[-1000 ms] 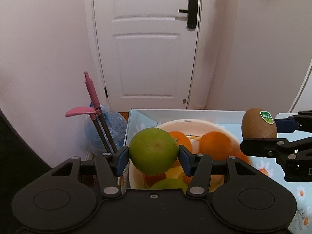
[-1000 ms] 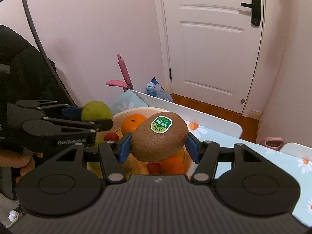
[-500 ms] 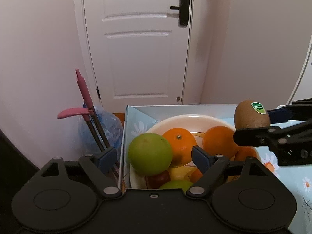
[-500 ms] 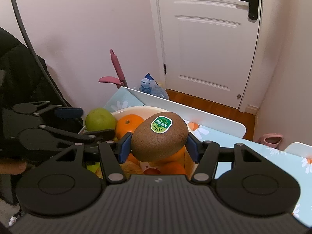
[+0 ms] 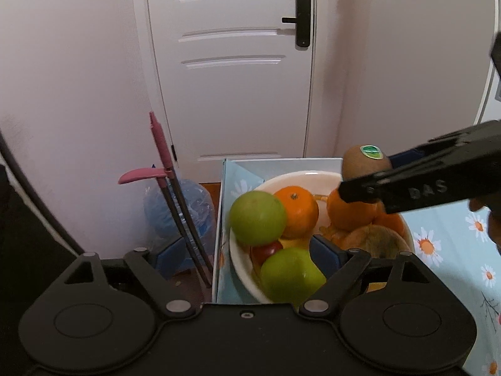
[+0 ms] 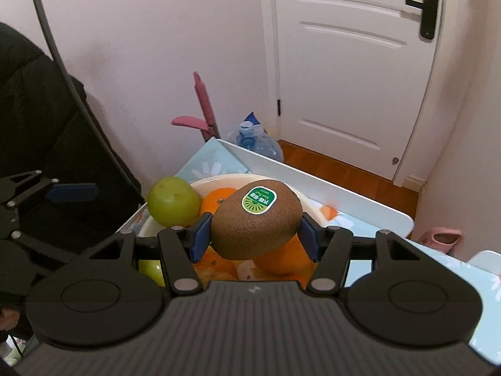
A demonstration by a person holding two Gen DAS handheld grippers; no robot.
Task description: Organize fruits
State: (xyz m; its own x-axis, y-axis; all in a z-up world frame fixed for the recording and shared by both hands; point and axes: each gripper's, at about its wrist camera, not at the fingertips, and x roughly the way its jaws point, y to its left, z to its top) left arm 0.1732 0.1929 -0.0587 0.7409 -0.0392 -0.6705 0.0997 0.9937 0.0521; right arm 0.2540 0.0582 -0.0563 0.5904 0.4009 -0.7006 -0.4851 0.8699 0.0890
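Observation:
A white bowl [image 5: 300,177] on the flowered table holds oranges [image 5: 297,208], green apples and other fruit. The green apple [image 5: 257,218] rests on the bowl's left side, also in the right wrist view [image 6: 173,201]. My left gripper [image 5: 247,255] is open and empty, jaws wide, just behind the bowl. My right gripper [image 6: 253,230] is shut on a brown kiwi [image 6: 256,222] with a green sticker, held over the bowl; the kiwi shows in the left wrist view [image 5: 364,163] above the oranges.
The table's edge [image 5: 219,228] runs left of the bowl. Beyond it stand a pink-handled broom and dustpan [image 5: 161,163], a blue water bottle [image 5: 178,206], and a white door [image 5: 231,72]. A black jacket [image 6: 34,119] hangs at the left.
My left gripper opened and let the green apple go into the bowl, then drew back. My right gripper carried the kiwi closer over the bowl.

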